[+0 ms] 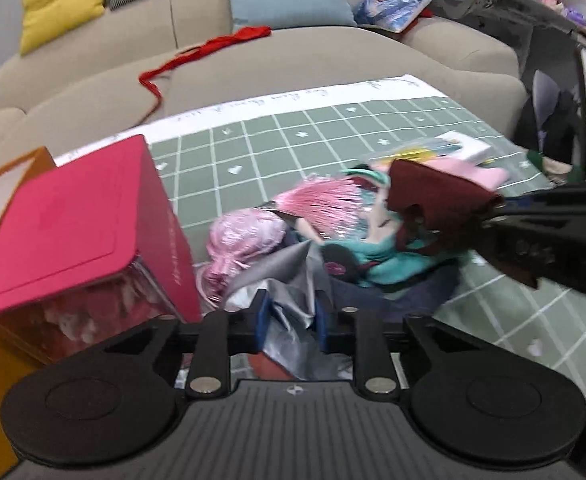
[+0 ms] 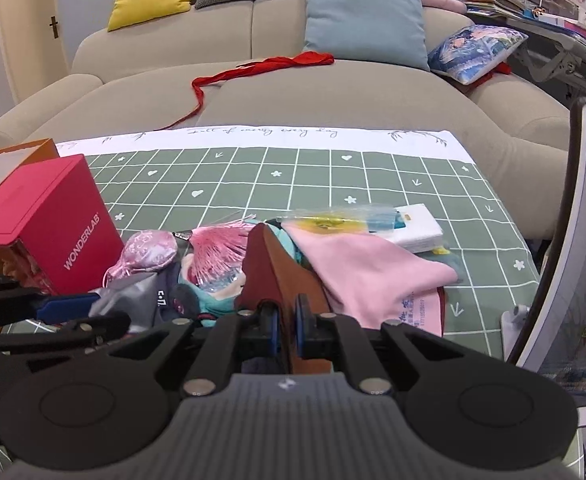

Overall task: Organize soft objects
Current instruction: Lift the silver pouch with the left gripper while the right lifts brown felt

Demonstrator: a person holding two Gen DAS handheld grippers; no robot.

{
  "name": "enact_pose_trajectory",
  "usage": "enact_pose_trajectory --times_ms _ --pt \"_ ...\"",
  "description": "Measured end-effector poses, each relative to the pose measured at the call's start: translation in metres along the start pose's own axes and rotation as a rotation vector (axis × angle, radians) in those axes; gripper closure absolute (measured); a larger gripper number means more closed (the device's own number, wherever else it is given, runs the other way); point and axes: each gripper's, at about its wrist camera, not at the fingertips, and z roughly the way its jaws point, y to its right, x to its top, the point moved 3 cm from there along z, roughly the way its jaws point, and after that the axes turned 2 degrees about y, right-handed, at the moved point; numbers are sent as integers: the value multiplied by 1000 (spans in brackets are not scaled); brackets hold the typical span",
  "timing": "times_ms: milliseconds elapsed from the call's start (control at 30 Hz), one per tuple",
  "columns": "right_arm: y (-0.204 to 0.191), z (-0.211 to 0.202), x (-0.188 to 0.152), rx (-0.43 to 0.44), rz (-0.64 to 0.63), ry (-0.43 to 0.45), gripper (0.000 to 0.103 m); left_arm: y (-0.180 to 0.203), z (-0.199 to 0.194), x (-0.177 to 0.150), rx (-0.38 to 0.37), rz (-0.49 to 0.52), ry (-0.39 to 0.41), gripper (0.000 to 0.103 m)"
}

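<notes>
Nearest the lens, the left claw [image 1: 291, 330] has its jaws around a fold of grey cloth [image 1: 289, 308] at the near edge of the pile on the tabletop [image 2: 333, 176], while the right claw [image 2: 287, 330] is clamped on a dark red cloth [image 2: 271, 268] held upright over the same heap. Lifting either could drag up tangled neighbours such as the pink cloth [image 2: 365, 276], since everything overlaps. The red box [image 2: 53, 216] reads "WONDERLAB".
</notes>
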Motion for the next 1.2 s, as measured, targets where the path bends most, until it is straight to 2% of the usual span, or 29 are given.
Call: enact_pose_trajectory --times_ms 133,233,367,433,533,633,733,967,1100,1200 --pt "1 -2 0 2 8 2 98 -8 2 -2 26 8 25 100" --pt "2 -2 0 0 12 3 98 -13 -4 -2 9 -23 36 101" --pt "5 -3 1 -6 29 4 97 -28 -15 1 -96 -115 24 101" --pt "6 -5 2 -3 33 11 97 -34 -18 5 -89 -171 7 101" --pt "9 -7 3 1 50 13 98 -42 -26 10 -138 -223 10 101" --pt "12 -12 4 -7 70 8 101 -46 -34 14 -171 -249 17 101" --pt "14 -24 8 -8 90 47 102 -47 -38 17 -208 -267 19 101" --pt "16 -42 15 13 160 105 102 -46 -39 22 -241 -292 19 101" --pt "12 -45 18 6 165 110 102 -42 -43 23 -260 -289 27 101" --pt "10 -46 20 20 183 73 102 -42 -46 23 -265 -292 28 101"
